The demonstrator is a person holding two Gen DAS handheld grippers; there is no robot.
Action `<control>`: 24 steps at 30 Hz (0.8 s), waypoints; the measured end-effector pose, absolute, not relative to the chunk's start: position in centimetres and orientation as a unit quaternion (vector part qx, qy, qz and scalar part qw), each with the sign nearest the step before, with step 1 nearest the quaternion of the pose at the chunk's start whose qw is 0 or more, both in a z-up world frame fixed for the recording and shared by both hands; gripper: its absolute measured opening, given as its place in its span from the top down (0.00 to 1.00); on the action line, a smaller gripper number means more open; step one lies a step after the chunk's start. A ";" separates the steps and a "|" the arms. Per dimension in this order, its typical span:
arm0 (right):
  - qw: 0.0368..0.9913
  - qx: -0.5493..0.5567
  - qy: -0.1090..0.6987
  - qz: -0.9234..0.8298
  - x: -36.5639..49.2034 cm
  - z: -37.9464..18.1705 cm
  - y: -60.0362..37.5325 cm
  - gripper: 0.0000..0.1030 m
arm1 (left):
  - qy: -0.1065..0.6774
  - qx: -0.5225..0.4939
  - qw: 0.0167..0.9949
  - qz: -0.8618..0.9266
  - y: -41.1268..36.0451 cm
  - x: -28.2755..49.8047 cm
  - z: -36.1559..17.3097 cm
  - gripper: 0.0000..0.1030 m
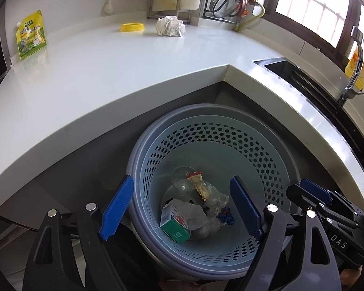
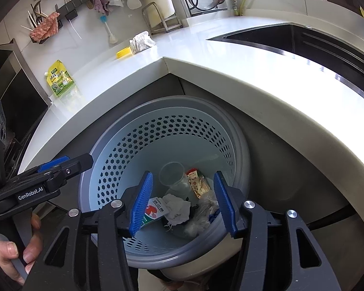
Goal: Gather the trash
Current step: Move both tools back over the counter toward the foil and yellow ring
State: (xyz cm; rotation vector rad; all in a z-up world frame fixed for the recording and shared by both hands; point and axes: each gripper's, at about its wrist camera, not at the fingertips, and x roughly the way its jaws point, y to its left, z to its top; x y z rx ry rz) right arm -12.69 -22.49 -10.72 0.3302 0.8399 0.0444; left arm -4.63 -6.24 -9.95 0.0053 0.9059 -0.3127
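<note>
"GenRobot.AI" on left tool (image 2: 68, 161)

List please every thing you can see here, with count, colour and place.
bin: 1, grey-blue, on the floor in the counter's corner
carton: 1, green and white, in bin
cup: 1, clear, in bin
wrapper: 1, red and gold, in bin
paper ball: 1, white, on counter
lid: 1, yellow, left of paper ball
pouch: 1, yellow-green, counter's left end
sink: 1, dark, right
left gripper: open, over bin
right gripper: open, over bin
</note>
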 end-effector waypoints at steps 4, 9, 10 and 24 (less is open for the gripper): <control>0.904 0.157 0.397 0.021 -12.5 -10.0 -22.3 0.44 | 0.416 0.003 0.898 -0.141 -5.4 -4.7 -8.8 0.14; 0.916 0.144 0.374 0.028 -11.4 -8.0 -21.7 0.37 | 0.385 0.002 0.914 -0.129 -4.1 -3.9 -6.4 0.07; 0.919 0.141 0.368 0.029 -11.1 -7.5 -21.5 0.36 | 0.378 0.002 0.917 -0.126 -3.8 -3.6 -5.9 0.06; 0.941 0.093 0.323 0.043 0.1 -2.1 -20.6 0.26 | 0.307 -0.002 0.950 -0.055 1.5 6.2 -0.2 0.06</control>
